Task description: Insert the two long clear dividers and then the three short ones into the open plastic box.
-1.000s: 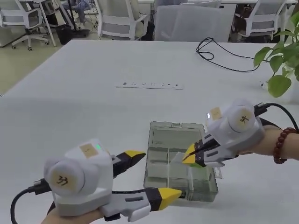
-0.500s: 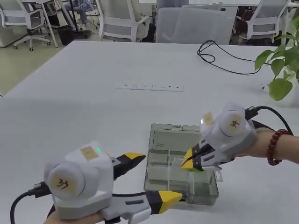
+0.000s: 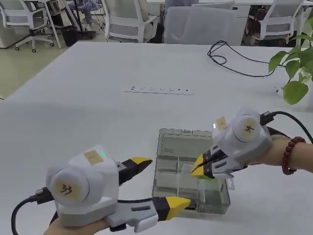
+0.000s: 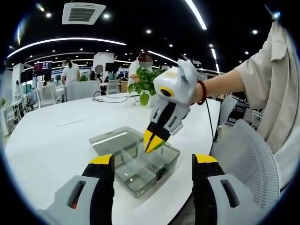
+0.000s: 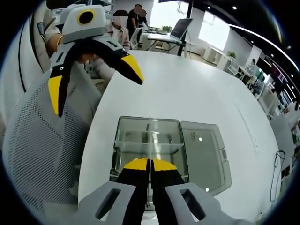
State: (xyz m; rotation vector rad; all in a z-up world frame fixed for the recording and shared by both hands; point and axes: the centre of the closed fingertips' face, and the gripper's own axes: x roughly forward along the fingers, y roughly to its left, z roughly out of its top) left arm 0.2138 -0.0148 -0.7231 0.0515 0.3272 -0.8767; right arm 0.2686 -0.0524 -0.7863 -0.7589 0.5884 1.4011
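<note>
The open clear plastic box [image 3: 211,202] lies on the white table, its lid [image 3: 181,142] folded flat on the far side. Clear dividers stand inside it and split it into compartments. My right gripper [image 3: 197,170] hovers over the middle of the box, shut on a small clear divider [image 3: 186,169] that points down into it. In the right gripper view the divider [image 5: 150,138] runs edge-on from the shut tips [image 5: 150,164] toward the box [image 5: 117,143]. My left gripper [image 3: 159,182] hangs open just left of the box, holding nothing; the left gripper view shows it [image 4: 152,161] before the box [image 4: 169,161].
A flush power strip [image 3: 157,89] sits in the table's middle and a black cable [image 3: 230,58] loops at the far right. A green plant [image 3: 293,73] leans in from the right edge. Office chairs [image 3: 127,22] line the far side.
The right gripper rose slightly with the divider, then settled back over the middle of the box. The left gripper has stayed put and open.
</note>
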